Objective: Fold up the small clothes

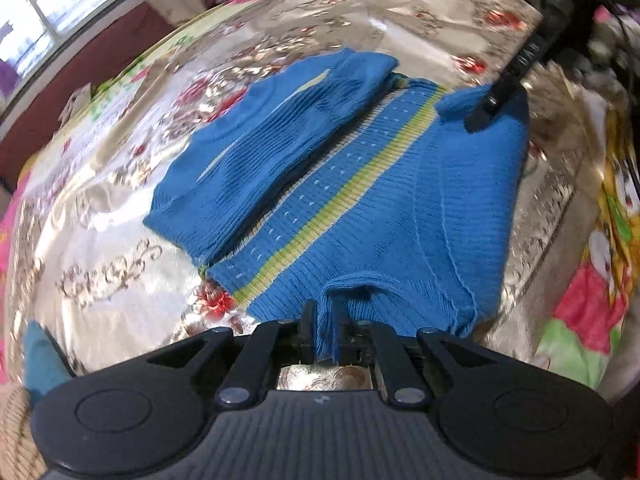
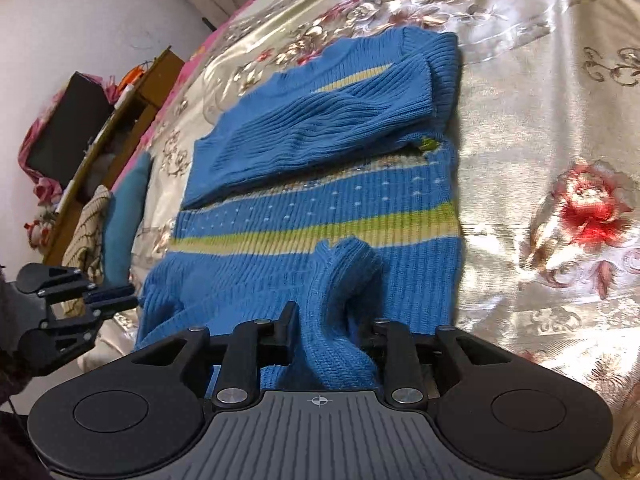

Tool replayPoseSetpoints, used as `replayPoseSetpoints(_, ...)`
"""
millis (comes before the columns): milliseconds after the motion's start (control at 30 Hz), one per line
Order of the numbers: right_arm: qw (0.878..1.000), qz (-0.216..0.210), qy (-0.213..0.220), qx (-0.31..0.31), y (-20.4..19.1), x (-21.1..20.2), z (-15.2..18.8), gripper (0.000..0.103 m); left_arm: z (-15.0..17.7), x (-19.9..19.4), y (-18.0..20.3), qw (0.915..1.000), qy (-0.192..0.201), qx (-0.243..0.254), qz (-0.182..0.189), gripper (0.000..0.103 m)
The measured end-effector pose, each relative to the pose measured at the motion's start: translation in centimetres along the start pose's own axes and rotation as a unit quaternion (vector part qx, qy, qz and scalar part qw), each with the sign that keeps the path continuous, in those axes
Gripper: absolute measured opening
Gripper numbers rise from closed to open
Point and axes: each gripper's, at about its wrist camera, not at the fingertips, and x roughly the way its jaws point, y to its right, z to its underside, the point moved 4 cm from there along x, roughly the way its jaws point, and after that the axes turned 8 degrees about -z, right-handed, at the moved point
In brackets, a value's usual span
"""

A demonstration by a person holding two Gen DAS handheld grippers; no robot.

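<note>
My L gripper (image 1: 324, 334) is clamped on the near edge of the blue knit sweater (image 1: 360, 184). My R gripper (image 2: 332, 336) is clenched on a bunched sleeve (image 2: 340, 280). Sweater lies flat on the floral bedspread (image 2: 540, 140), far sleeve folded across body.

Black tongs (image 2: 326, 328) with silver rivets, grey ribbed base, crosshair mark.

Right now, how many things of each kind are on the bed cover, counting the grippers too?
Blue knitted sweater, one sleeve folded across it: 1
Grippers, each shut on the sweater's knit: 2, left gripper and right gripper
Teal cushion at the bed's edge: 1
Beige knitted item beside the cushion: 1
Floral satin bed cover: 1
Total: 6
</note>
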Motion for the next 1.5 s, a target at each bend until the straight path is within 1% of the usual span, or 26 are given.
replayPoseSetpoints(100, 1.000, -0.005, 0.018, 0.011, 0.3, -1.4, 0.2, 0.013, 0.2, -0.8, 1.0, 0.9979, 0.009, 0.063, -0.006, 0.027)
replayPoseSetpoints(133, 1.000, -0.007, 0.024, 0.013, 0.2, -1.9, 0.4, 0.013, 0.3, -1.1, 1.5, 0.9953, 0.015, 0.095, -0.013, 0.034)
replayPoseSetpoints(167, 0.999, -0.010, 0.029, 0.015, 0.1, -2.6, 0.7, 0.013, 0.3, -1.4, 2.1, 0.9909, 0.024, 0.131, -0.022, 0.041)
replayPoseSetpoints(200, 0.999, -0.011, 0.033, 0.014, 0.0, -3.1, 0.9, 0.013, 0.2, -1.6, 2.6, 0.9858, 0.034, 0.163, -0.025, 0.044)
replayPoseSetpoints(267, 0.999, -0.012, 0.037, 0.015, -0.2, -4.0, 1.3, 0.013, 0.1, -1.8, 3.8, 0.9740, 0.049, 0.220, -0.019, 0.054)
replayPoseSetpoints(333, 0.999, -0.012, 0.037, 0.016, -0.3, -4.5, 1.7, 0.013, 0.0, -1.4, 4.9, 0.9623, 0.050, 0.267, -0.006, 0.057)
replayPoseSetpoints(400, 0.999, -0.012, 0.037, 0.018, -0.4, -4.7, 2.0, 0.013, 0.0, -0.8, 5.5, 0.9499, 0.049, 0.309, 0.002, 0.057)
replayPoseSetpoints(433, 0.999, -0.013, 0.036, 0.020, -0.3, -4.8, 2.1, 0.013, -0.1, -0.6, 5.7, 0.9410, 0.050, 0.335, 0.003, 0.057)
replayPoseSetpoints(500, 0.999, -0.015, 0.036, 0.023, -0.4, -4.6, 2.3, 0.013, -0.2, -0.4, 5.9, 0.9266, 0.057, 0.372, 0.002, 0.057)
replayPoseSetpoints(600, 0.999, -0.019, 0.034, 0.030, -0.3, -4.2, 2.6, 0.013, -0.7, -0.2, 6.2, 0.9008, 0.061, 0.430, 0.007, 0.057)
replayPoseSetpoints(667, 0.999, -0.018, 0.035, 0.034, -0.1, -4.1, 2.8, 0.013, -0.8, 0.0, 6.6, 0.8818, 0.064, 0.467, 0.021, 0.057)
replayPoseSetpoints(767, 0.998, -0.021, 0.038, 0.042, 0.3, -4.3, 3.0, 0.013, -0.3, 0.3, 7.9, 0.8468, 0.066, 0.526, 0.037, 0.057)
replayPoseSetpoints(800, 0.998, -0.022, 0.039, 0.044, 0.4, -4.3, 3.0, 0.013, -0.1, 0.4, 8.3, 0.8385, 0.063, 0.540, 0.039, 0.057)
replayPoseSetpoints(833, 0.998, -0.023, 0.039, 0.046, 0.5, -4.3, 3.0, 0.013, 0.2, 0.7, 8.5, 0.8314, 0.056, 0.551, 0.043, 0.056)
replayPoseSetpoints(900, 0.998, -0.025, 0.039, 0.048, 0.8, -4.2, 3.1, 0.013, 0.6, 0.9, 8.8, 0.8229, 0.043, 0.564, 0.051, 0.053)
replayPoseSetpoints(967, 0.997, -0.027, 0.041, 0.052, 1.0, -4.2, 3.2, 0.013, 0.7, 1.1, 8.9, 0.8207, 0.035, 0.568, 0.055, 0.045)
replayPoseSetpoints(1000, 0.997, -0.029, 0.043, 0.053, 1.0, -4.2, 3.2, 0.013, 0.7, 1.2, 9.0, 0.8216, 0.030, 0.566, 0.057, 0.043)
replayPoseSetpoints(1133, 0.996, -0.036, 0.050, 0.057, 1.1, -4.2, 3.4, 0.013, 0.6, 1.1, 8.9, 0.8323, 0.023, 0.552, 0.044, 0.022)
replayPoseSetpoints(1200, 0.996, -0.039, 0.055, 0.056, 1.1, -4.3, 3.4, 0.013, 0.6, 1.2, 9.0, 0.8431, 0.015, 0.536, 0.042, 0.016)
replayPoseSetpoints(1267, 0.995, -0.042, 0.066, 0.055, 1.0, -4.7, 3.3, 0.013, 0.4, 1.2, 9.4, 0.8587, 0.011, 0.510, 0.044, 0.013)
replayPoseSetpoints(1300, 0.995, -0.044, 0.072, 0.054, 0.9, -4.9, 3.3, 0.013, 0.2, 1.1, 9.5, 0.8732, 0.008, 0.485, 0.047, 0.013)
replayPoseSetpoints(1367, 0.994, -0.046, 0.088, 0.054, 0.7, -5.6, 3.2, 0.012, -0.6, 1.2, 8.5, 0.9147, -0.014, 0.400, 0.057, 0.012)
replayPoseSetpoints(1400, 0.993, -0.047, 0.096, 0.055, 0.7, -6.0, 3.1, 0.012, -1.0, 1.4, 7.9, 0.9335, -0.024, 0.354, 0.054, 0.012)
replayPoseSetpoints(1433, 0.992, -0.048, 0.105, 0.056, 0.7, -6.3, 2.9, 0.012, -1.5, 1.6, 6.8, 0.9530, -0.031, 0.298, 0.045, 0.012)
replayPoseSetpoints(1467, 0.991, -0.049, 0.114, 0.058, 0.6, -6.7, 2.7, 0.011, -2.1, 1.6, 5.2, 0.9738, -0.036, 0.221, 0.037, 0.012)
replayPoseSetpoints(1500, 0.990, -0.049, 0.121, 0.058, 0.6, -7.0, 2.4, 0.011, -2.5, 1.6, 3.8, 0.9861, -0.038, 0.158, 0.035, 0.012)
